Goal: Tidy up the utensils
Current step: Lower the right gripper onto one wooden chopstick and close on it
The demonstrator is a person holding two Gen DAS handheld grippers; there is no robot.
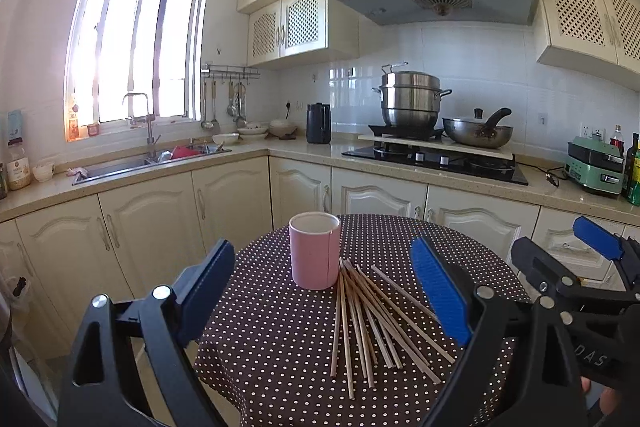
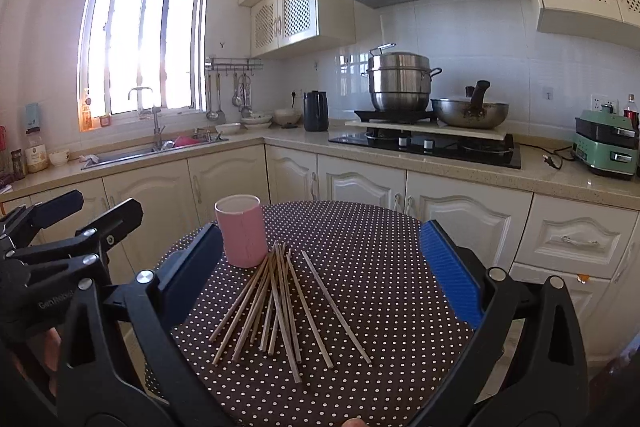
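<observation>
A pink cup (image 1: pixel 315 251) stands upright on a round table with a dark polka-dot cloth (image 1: pixel 400 239); it also shows in the right wrist view (image 2: pixel 242 235). Several wooden chopsticks (image 1: pixel 366 319) lie fanned on the cloth just in front of the cup, tips near its base; in the right wrist view (image 2: pixel 280 307) they lie the same way. My left gripper (image 1: pixel 324 291) is open and empty, held above the near side of the table. My right gripper (image 2: pixel 320 275) is open and empty beside it; it also shows in the left wrist view (image 1: pixel 568 255).
Cream kitchen cabinets (image 1: pixel 160 227) and a counter run behind the table. A sink (image 1: pixel 132 163) sits under the window at left. A stove (image 1: pixel 436 159) holds a steel steamer pot (image 1: pixel 410 99) and a wok (image 1: pixel 476 133). A green appliance (image 1: pixel 596 167) stands at right.
</observation>
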